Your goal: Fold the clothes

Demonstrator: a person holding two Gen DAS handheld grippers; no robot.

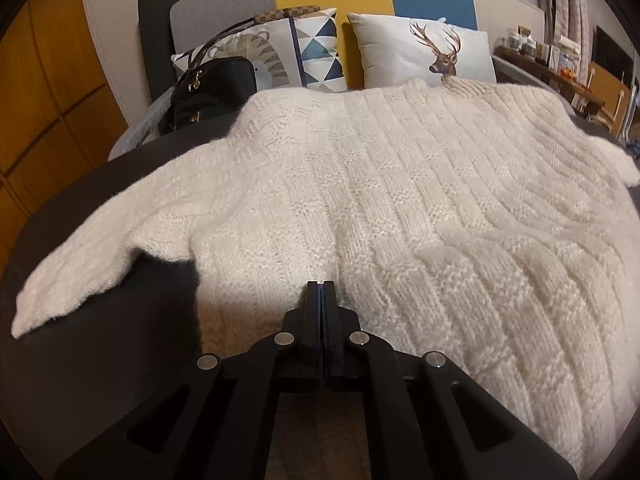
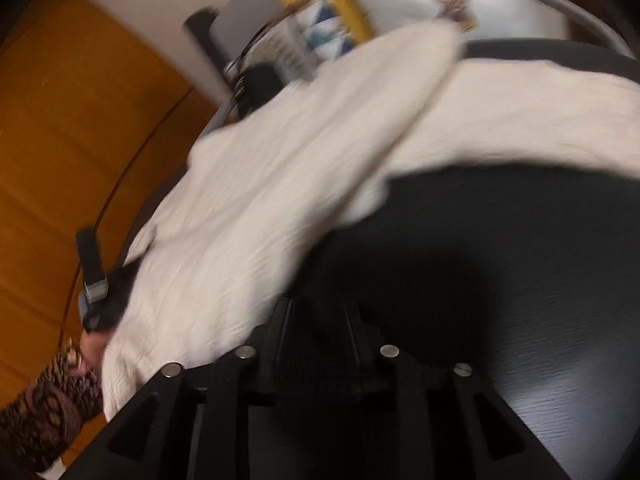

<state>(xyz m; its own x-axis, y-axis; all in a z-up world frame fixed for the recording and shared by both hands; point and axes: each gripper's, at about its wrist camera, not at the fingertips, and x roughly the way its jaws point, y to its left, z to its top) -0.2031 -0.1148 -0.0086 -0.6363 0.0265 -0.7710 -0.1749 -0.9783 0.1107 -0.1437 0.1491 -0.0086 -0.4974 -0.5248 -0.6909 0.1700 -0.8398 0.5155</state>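
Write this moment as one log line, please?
left gripper: shut on cream knit sweater hem | right gripper: blurred, state unclear | sweater spread on dark table

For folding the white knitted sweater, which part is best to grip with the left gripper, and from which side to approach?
Probably the cuff end of the sleeve of the sweater, approached from its outer left side, low along the dark table. The sleeve lies flat and spread out, with its end free on the table, so it could be carried across the body. The left gripper is shut at the hem now.

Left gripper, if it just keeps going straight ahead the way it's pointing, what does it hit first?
The left gripper, fingers together, points across the white knit sweater; it would likely meet that knit first. Depth is unclear.
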